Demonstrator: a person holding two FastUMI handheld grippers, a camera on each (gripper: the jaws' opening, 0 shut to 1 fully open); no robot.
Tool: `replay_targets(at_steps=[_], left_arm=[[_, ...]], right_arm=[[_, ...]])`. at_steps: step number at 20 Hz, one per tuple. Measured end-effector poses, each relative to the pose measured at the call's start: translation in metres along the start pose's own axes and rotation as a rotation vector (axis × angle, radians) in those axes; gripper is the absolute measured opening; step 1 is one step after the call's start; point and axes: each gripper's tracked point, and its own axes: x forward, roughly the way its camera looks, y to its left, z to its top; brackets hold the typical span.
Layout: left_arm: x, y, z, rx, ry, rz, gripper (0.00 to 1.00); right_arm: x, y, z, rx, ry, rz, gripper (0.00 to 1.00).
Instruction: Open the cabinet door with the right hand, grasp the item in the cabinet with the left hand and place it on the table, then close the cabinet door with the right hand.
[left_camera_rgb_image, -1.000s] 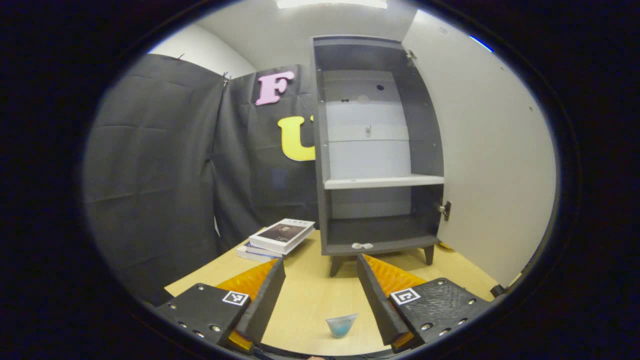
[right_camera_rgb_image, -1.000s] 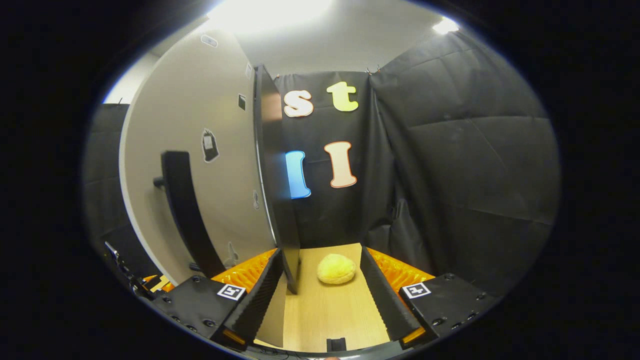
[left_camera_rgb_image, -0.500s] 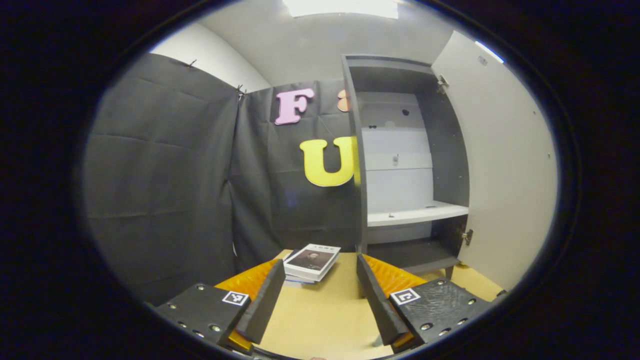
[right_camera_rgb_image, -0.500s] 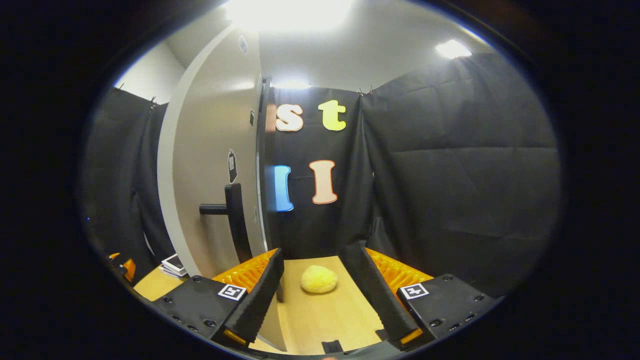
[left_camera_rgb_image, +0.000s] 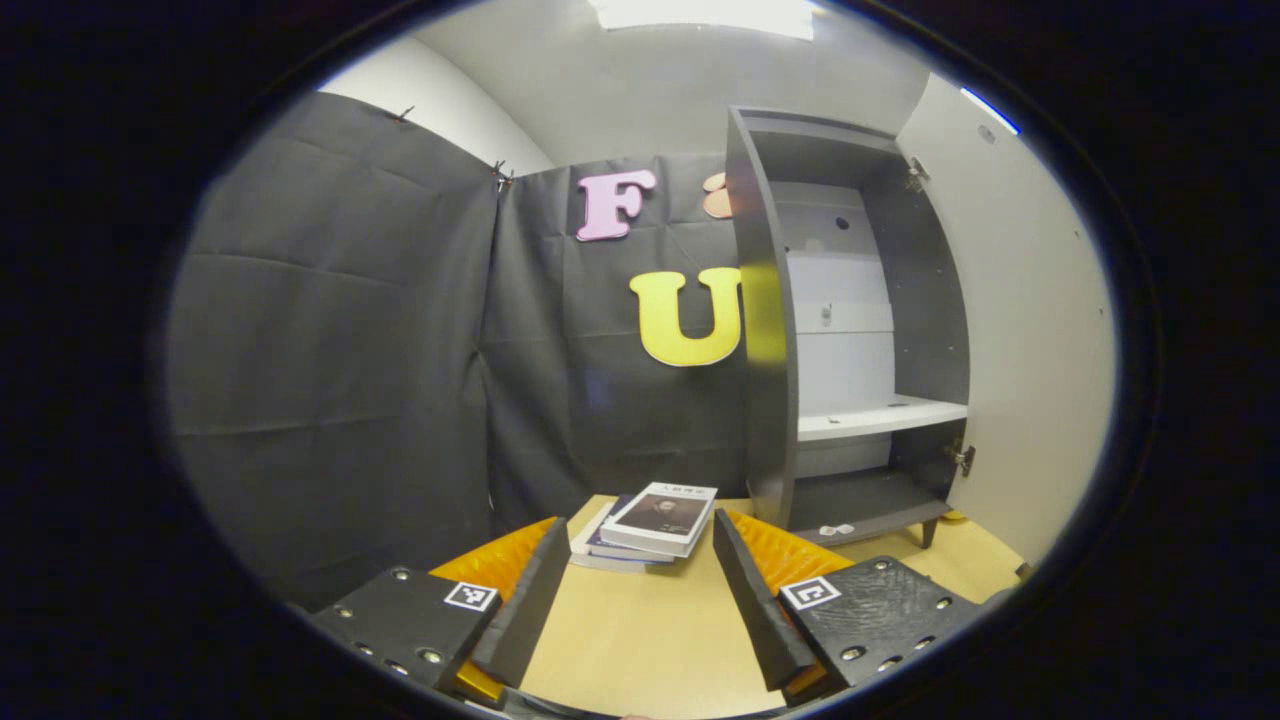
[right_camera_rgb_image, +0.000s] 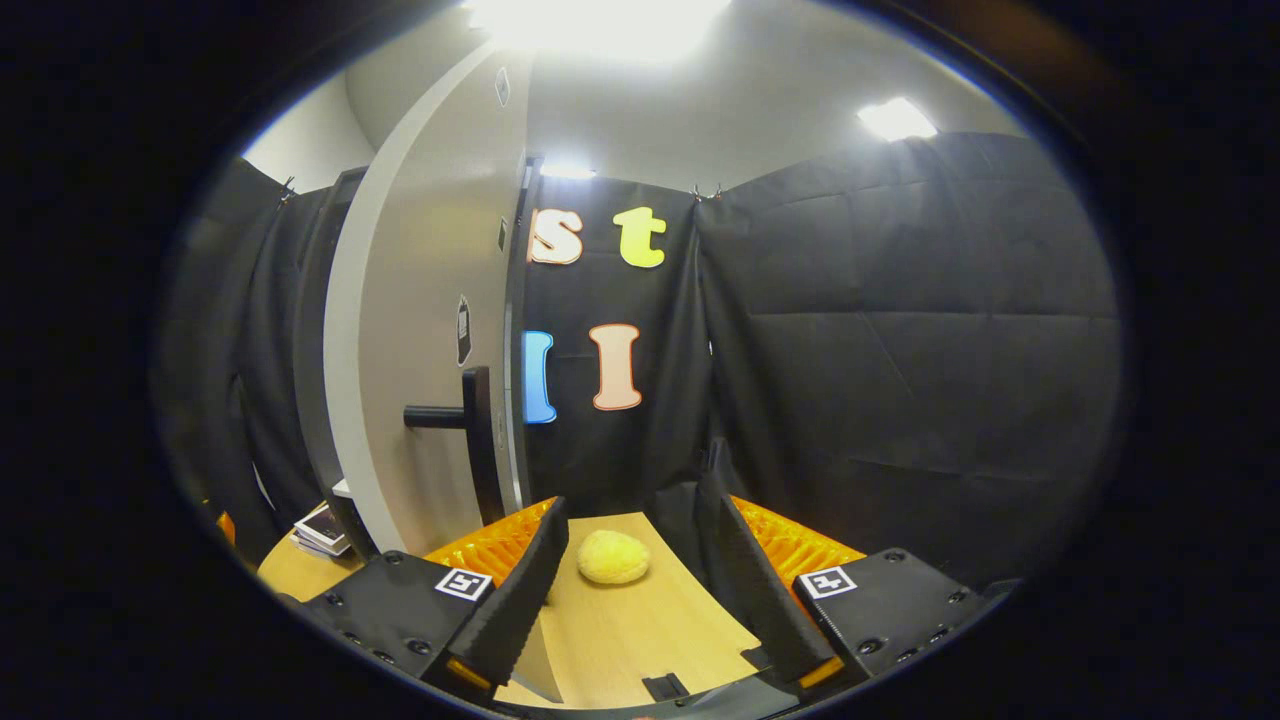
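The left hand-held gripper (left_camera_rgb_image: 635, 590) has swung away from the cabinet (left_camera_rgb_image: 850, 330), released, nothing between its fingers. The cabinet's white shelf (left_camera_rgb_image: 880, 417) looks bare; a small pale item (left_camera_rgb_image: 836, 529) lies on its floor. The right hand-held gripper (right_camera_rgb_image: 625, 590) is released beside the open door (right_camera_rgb_image: 430, 330); a yellow ball (right_camera_rgb_image: 613, 556) sits on the surface (right_camera_rgb_image: 640, 640).

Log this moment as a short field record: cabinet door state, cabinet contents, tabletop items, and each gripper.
cabinet door: open, swung wide; its dark handle shows in the right gripper view
cabinet: shelf bare; a small pale thing lies at the front edge of the bottom compartment
table: stack of books left of the cabinet; yellow round item near the door
left gripper: fingers open, holding nothing
right gripper: fingers open, holding nothing, apart from the handle
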Motion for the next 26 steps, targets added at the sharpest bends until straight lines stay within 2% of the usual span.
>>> replay_targets(at_steps=[6, 7, 12, 13, 15, 16, 19, 20, 22, 23, 25, 26], left_arm=[[0.002, 0.038, -0.007, 0.008, -0.002, 0.012, 0.87], [0.002, 0.044, -0.008, 0.006, 0.000, 0.015, 0.87], [-0.001, 0.069, -0.016, -0.007, 0.007, 0.027, 0.87], [-0.002, 0.074, -0.017, -0.011, 0.007, 0.030, 0.87], [-0.004, 0.086, -0.019, -0.017, 0.007, 0.040, 0.87], [-0.005, 0.091, -0.021, -0.017, 0.009, 0.044, 0.87], [-0.006, 0.106, -0.026, -0.020, 0.013, 0.057, 0.87], [-0.006, 0.111, -0.026, -0.020, 0.014, 0.061, 0.87], [-0.005, 0.117, -0.028, -0.012, 0.011, 0.073, 0.87], [-0.007, 0.122, -0.027, -0.008, 0.006, 0.080, 0.87], [-0.011, 0.132, -0.024, -0.008, 0.001, 0.090, 0.87], [-0.012, 0.135, -0.024, -0.008, 0.001, 0.094, 0.87]], right_arm=[[-0.006, 0.030, 0.001, -0.013, -0.011, 0.033, 0.95], [-0.010, 0.036, 0.001, -0.013, -0.011, 0.041, 0.92], [-0.016, 0.062, 0.002, -0.028, -0.007, 0.085, 0.92], [-0.020, 0.067, 0.001, -0.031, -0.008, 0.095, 0.96], [-0.026, 0.080, 0.000, -0.032, -0.006, 0.114, 0.92], [-0.027, 0.086, 0.000, -0.031, -0.004, 0.124, 0.96], [-0.028, 0.105, -0.001, -0.029, -0.002, 0.158, 0.96], [-0.029, 0.111, -0.002, -0.030, -0.004, 0.169, 0.92], [-0.026, 0.123, -0.004, -0.045, 0.005, 0.184, 0.96], [-0.025, 0.128, -0.006, -0.050, 0.007, 0.192, 0.92], [-0.024, 0.141, -0.005, -0.052, 0.008, 0.215, 0.92], [-0.022, 0.149, -0.004, -0.054, 0.011, 0.228, 0.96]])
